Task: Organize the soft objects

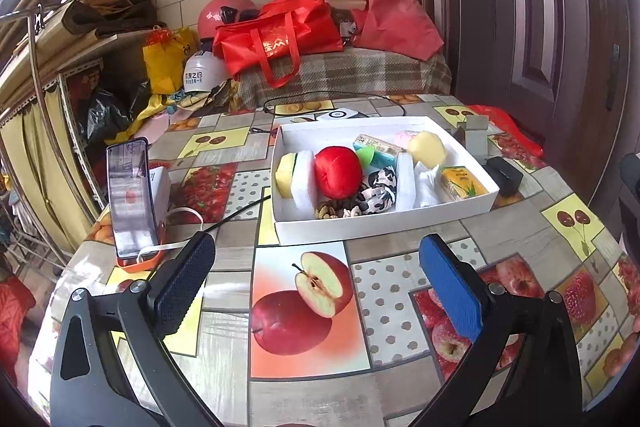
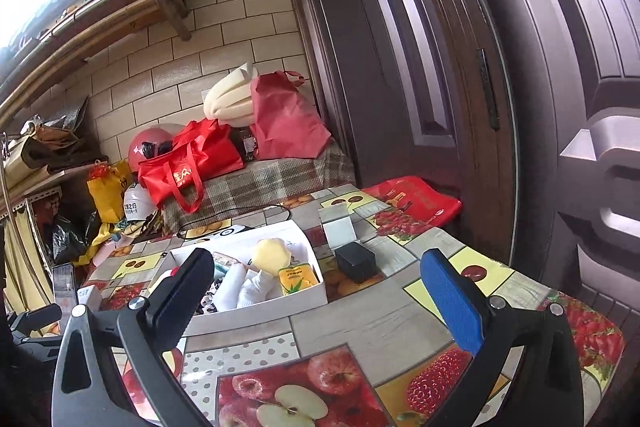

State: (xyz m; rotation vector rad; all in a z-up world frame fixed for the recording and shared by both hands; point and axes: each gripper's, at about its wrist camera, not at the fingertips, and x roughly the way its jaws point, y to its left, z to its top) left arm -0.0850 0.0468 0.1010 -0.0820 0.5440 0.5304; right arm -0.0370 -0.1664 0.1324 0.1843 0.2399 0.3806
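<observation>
A white box (image 1: 360, 225) on the fruit-print table holds several soft objects: a red ball (image 1: 338, 171), a yellow-and-white sponge (image 1: 294, 175), a black-and-white cloth (image 1: 380, 189), white socks (image 1: 414, 183), a pale yellow sponge (image 1: 427, 149) and a yellow tissue pack (image 1: 463, 183). My left gripper (image 1: 316, 275) is open and empty, in front of the box. My right gripper (image 2: 318, 287) is open and empty, near the box's (image 2: 264, 309) front right corner. The yellow sponge (image 2: 272, 255) and tissue pack (image 2: 297, 278) show there too.
A phone (image 1: 130, 195) stands on an orange stand at the table's left, with a cable beside it. A black box (image 1: 505, 175) and a grey block (image 1: 474, 137) sit right of the white box. Red bags and helmets lie behind the table. A dark door stands at the right.
</observation>
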